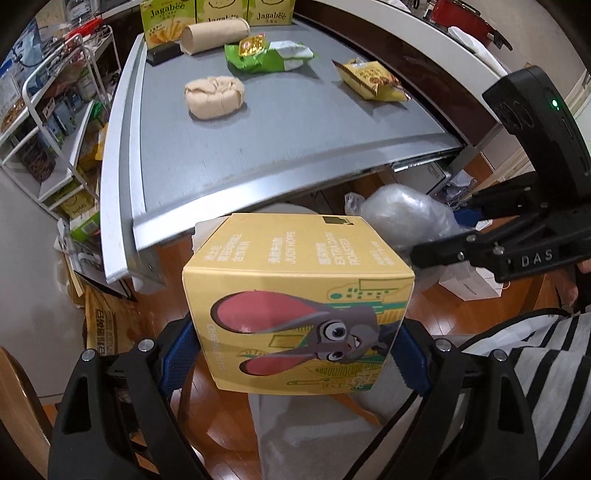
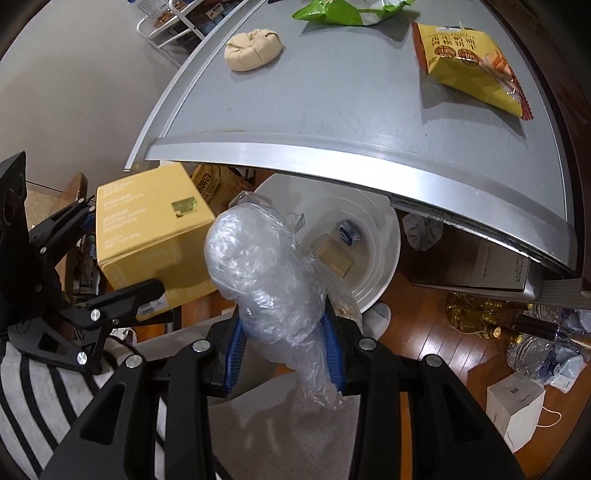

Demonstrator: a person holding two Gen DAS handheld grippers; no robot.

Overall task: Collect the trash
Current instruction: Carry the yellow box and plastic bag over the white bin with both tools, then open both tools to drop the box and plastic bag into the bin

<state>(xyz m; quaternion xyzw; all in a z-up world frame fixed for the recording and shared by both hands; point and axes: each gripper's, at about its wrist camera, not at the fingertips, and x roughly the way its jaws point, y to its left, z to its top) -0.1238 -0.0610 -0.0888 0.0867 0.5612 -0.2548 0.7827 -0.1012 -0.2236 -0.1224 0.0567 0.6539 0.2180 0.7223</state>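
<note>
My left gripper point(image 1: 295, 354) is shut on a yellow cardboard box point(image 1: 295, 295) with a cartoon rabbit, held below the table's front edge; the box also shows in the right wrist view point(image 2: 147, 236). My right gripper point(image 2: 282, 350) is shut on a crumpled clear plastic wrap point(image 2: 266, 273), held just above and in front of a white trash bin point(image 2: 384, 254) under the table. The bin holds a small beige box and a blue wrapper. On the grey table point(image 1: 295, 140) lie a beige paper ball point(image 1: 214, 96), a green bag point(image 1: 266, 57), a yellow snack bag point(image 1: 373, 79) and a brown paper roll point(image 1: 216, 35).
A white wire rack point(image 1: 55, 122) of goods stands left of the table. Jagabee boxes point(image 1: 168, 18) line the table's back. Bottles point(image 2: 532, 350), a white box point(image 2: 513, 410) and clutter lie on the wooden floor at right. My striped lap is below.
</note>
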